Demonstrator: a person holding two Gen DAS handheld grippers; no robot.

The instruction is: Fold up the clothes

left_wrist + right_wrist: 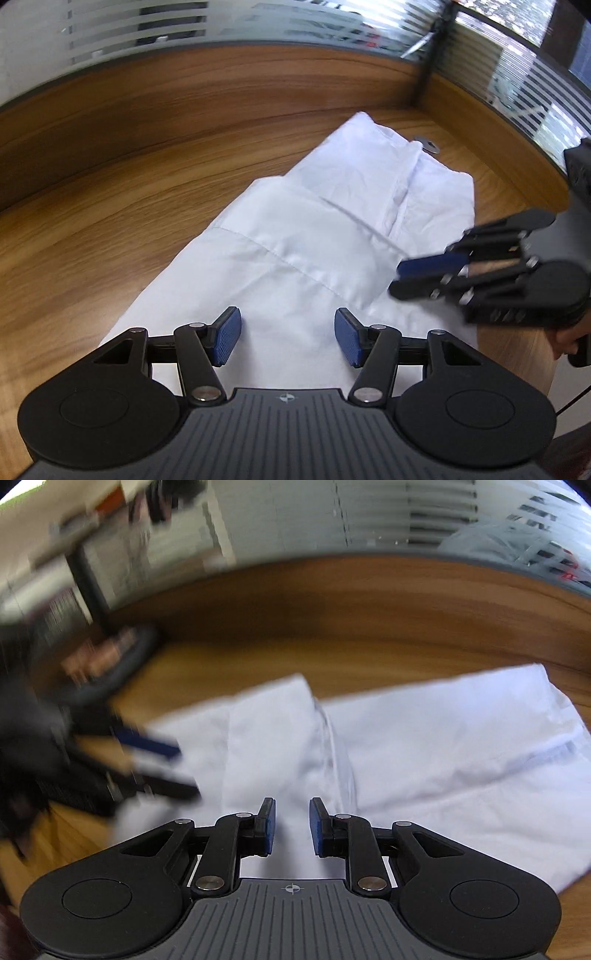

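**Both hand-held grippers open over a white garment**

We see a white garment (295, 236) lying partly folded on a wooden desk (110, 177), with one layer turned over the rest and a stitched seam running across it. Our left hand-held gripper (287, 336) hangs above the near end of the cloth, its blue pads (227, 334) spread wide with nothing between them but the fabric below.

From the left wrist view, the right hand-held gripper (397, 278) comes in from the right edge of the garment, blurred, its fingers slightly apart and its tips over the cloth; we cannot tell whether they touch it. In the right wrist view, that same gripper (292, 825) shows a moderate gap between its blue pads, holding nothing, with the garment (424, 746) spread beneath. The left gripper (173, 771) appears there as a dark blur at the garment's left side.

A small metal disc (427, 143) sits on the desk just beyond the far end of the garment. Frosted striped glass (184, 29) rises behind the desk.
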